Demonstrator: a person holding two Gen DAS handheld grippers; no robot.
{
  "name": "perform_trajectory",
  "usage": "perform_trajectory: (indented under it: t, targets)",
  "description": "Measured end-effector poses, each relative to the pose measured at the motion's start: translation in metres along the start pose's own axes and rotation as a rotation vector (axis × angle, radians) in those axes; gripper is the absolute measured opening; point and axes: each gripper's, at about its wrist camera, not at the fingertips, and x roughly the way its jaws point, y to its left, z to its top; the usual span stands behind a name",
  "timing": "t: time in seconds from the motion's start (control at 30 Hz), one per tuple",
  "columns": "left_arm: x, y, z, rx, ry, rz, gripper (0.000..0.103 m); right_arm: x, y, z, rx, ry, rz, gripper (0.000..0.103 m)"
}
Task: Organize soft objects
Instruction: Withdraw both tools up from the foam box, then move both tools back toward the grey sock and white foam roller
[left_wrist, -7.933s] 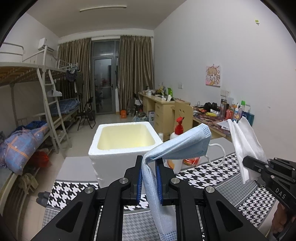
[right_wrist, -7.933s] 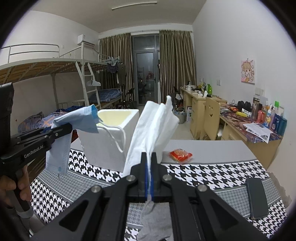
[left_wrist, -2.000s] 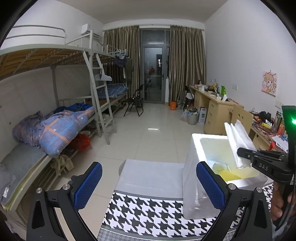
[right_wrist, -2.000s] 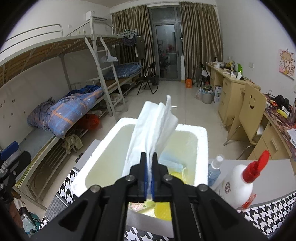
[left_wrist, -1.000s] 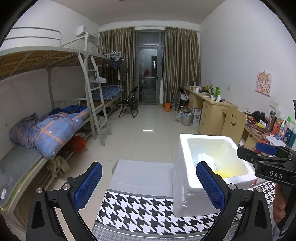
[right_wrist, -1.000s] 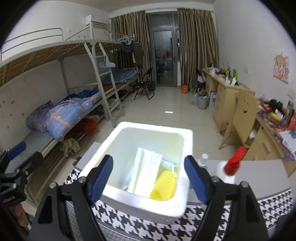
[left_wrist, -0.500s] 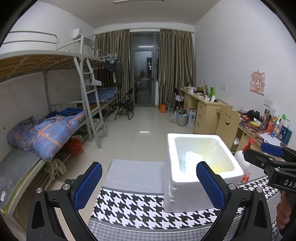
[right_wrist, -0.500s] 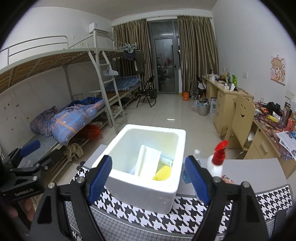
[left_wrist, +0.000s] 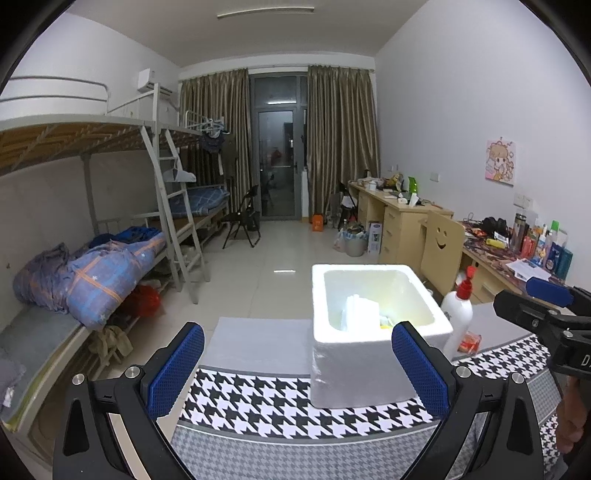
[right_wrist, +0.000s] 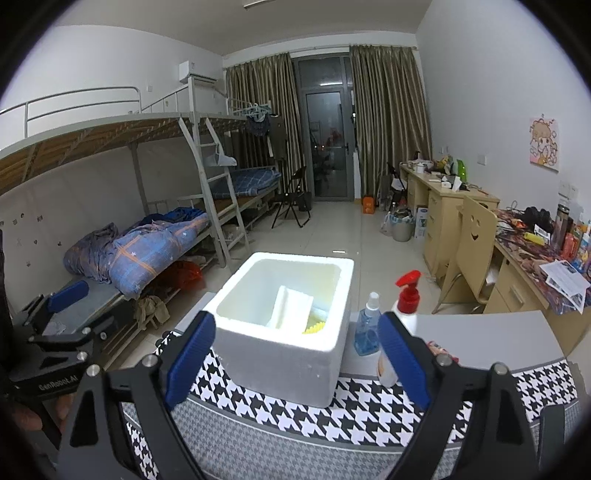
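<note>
From the left wrist camera we see our left gripper (left_wrist: 297, 363) with its blue pads spread wide and nothing between them. Ahead, a white foam box (left_wrist: 373, 341) stands on the houndstooth tablecloth (left_wrist: 266, 402). Inside it lies a folded white cloth (left_wrist: 357, 309), with a bit of yellow (left_wrist: 386, 324) beside it (too little shows to say what it is). A white bottle with a red pump (left_wrist: 458, 314) stands just right of the box, and a small red packet (left_wrist: 470, 338) lies at its foot. Our right gripper (left_wrist: 546, 295) pokes in from the right edge, nothing in its tip.

From the right wrist camera, our right gripper (right_wrist: 295, 350) has its jaws opening, already very wide, and empty; the foam box (right_wrist: 284, 347) sits beyond them, not gripped. The white cloth (right_wrist: 291, 306) leans inside it next to the yellow object (right_wrist: 314, 328). A small blue spray bottle (right_wrist: 367, 328) and the red-pump bottle (right_wrist: 404, 314) stand just right of the box. The left gripper (right_wrist: 55, 332) shows at the left edge, held in a hand (right_wrist: 26, 413).
</note>
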Motion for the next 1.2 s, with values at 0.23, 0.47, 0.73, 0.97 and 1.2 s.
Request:
perform_trajectory:
  t: [0.23,0.47,0.73,0.97,1.2]
  targets:
    - [-0.019,-0.004,-0.004,-0.005,-0.023,-0.011,0.102,-0.022,0.001,-0.011,-0.019,-0.024,-0.003,0.092]
    - [-0.038,-0.011,-0.008,-0.005,-0.060,-0.031,0.102,-0.042,-0.004,-0.024,-0.005,-0.041,-0.004,0.092]
    - [-0.045,-0.024,-0.018,0.006,-0.061,-0.072,0.102,-0.059,-0.013,-0.033,0.002,-0.062,-0.019,0.092]
    - [-0.055,-0.033,-0.028,0.009,-0.084,-0.074,0.102,-0.069,-0.016,-0.042,-0.013,-0.073,-0.043,0.092]
    - [-0.062,-0.042,-0.039,0.014,-0.079,-0.102,0.102,-0.075,-0.020,-0.052,-0.004,-0.077,-0.046,0.092]
